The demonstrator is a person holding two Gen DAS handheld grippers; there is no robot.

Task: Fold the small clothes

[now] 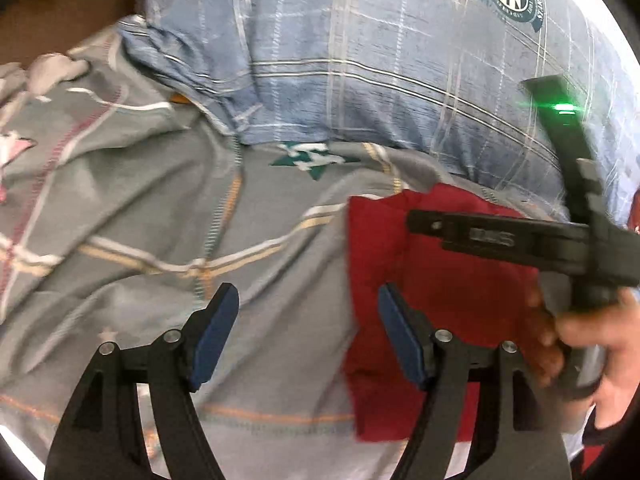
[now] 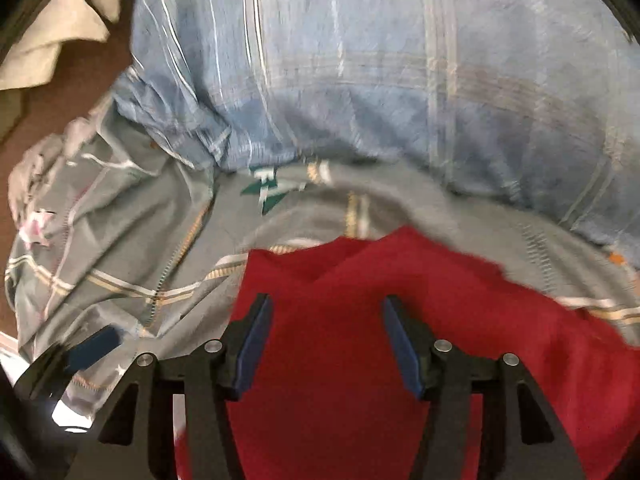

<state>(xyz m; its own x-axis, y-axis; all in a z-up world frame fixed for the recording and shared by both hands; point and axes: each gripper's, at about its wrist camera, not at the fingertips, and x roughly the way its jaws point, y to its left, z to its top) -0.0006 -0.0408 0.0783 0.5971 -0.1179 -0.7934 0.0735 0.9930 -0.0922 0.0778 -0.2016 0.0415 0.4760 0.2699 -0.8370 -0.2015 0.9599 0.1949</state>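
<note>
Both grippers hang open over red cloth (image 2: 360, 360) on grey sheet (image 1: 160, 220).
Left gripper (image 1: 308, 332) and right gripper (image 2: 328, 340) hold nothing; next, probably, pinch an edge to fold.

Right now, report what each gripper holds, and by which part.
Nothing is held. The left gripper and right gripper are both open above the red cloth, pads clear of it.
</note>
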